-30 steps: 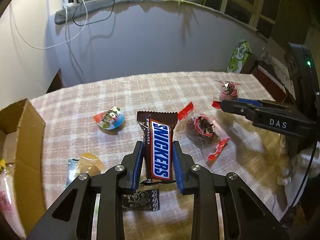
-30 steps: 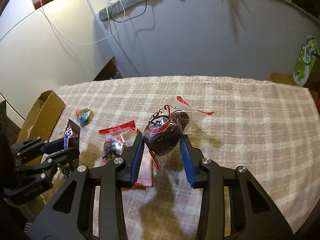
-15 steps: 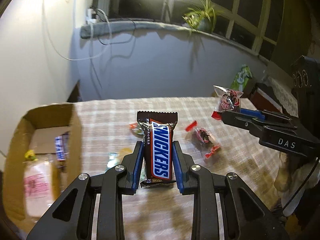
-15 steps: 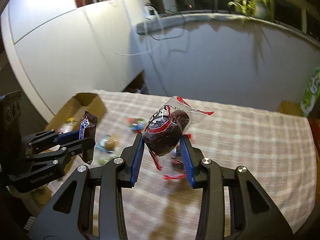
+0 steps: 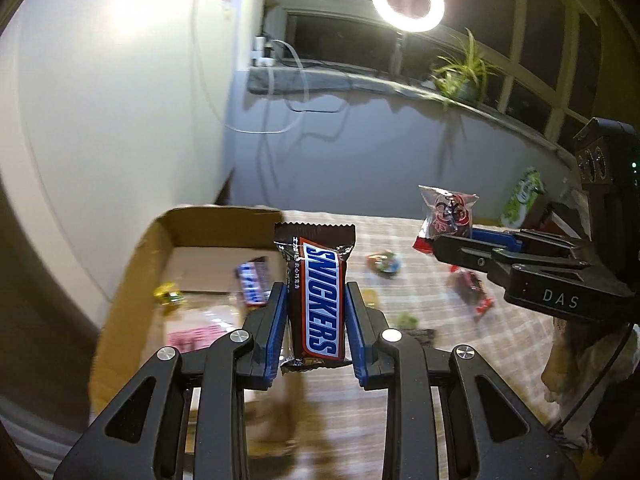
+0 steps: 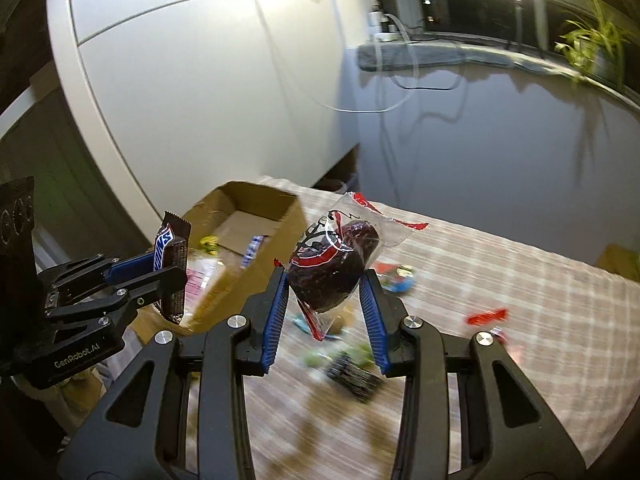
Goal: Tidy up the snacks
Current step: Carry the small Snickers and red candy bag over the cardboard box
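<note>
My left gripper [image 5: 316,300] is shut on an upright Snickers bar [image 5: 318,296], held above the table beside the open cardboard box [image 5: 132,276]. The box holds another Snickers [image 5: 252,282], a yellow candy [image 5: 170,294] and a pink packet [image 5: 192,336]. My right gripper [image 6: 325,286] is shut on a clear packet with a dark snack [image 6: 334,268], lifted over the table right of the box [image 6: 288,220]. The right gripper also shows in the left wrist view [image 5: 444,240], the left one in the right wrist view [image 6: 170,268].
Loose snacks lie on the checked tablecloth [image 5: 400,236]: a colourful round candy [image 5: 384,262], a red-ended packet [image 5: 470,292], a dark wrapper [image 6: 354,376] and a red wrapper [image 6: 486,316]. A green bag [image 5: 524,196] stands at the table's far right. A wall runs behind.
Both grippers have risen and swung left toward the cardboard box, each still holding its snack. The box now fills more of both views.
</note>
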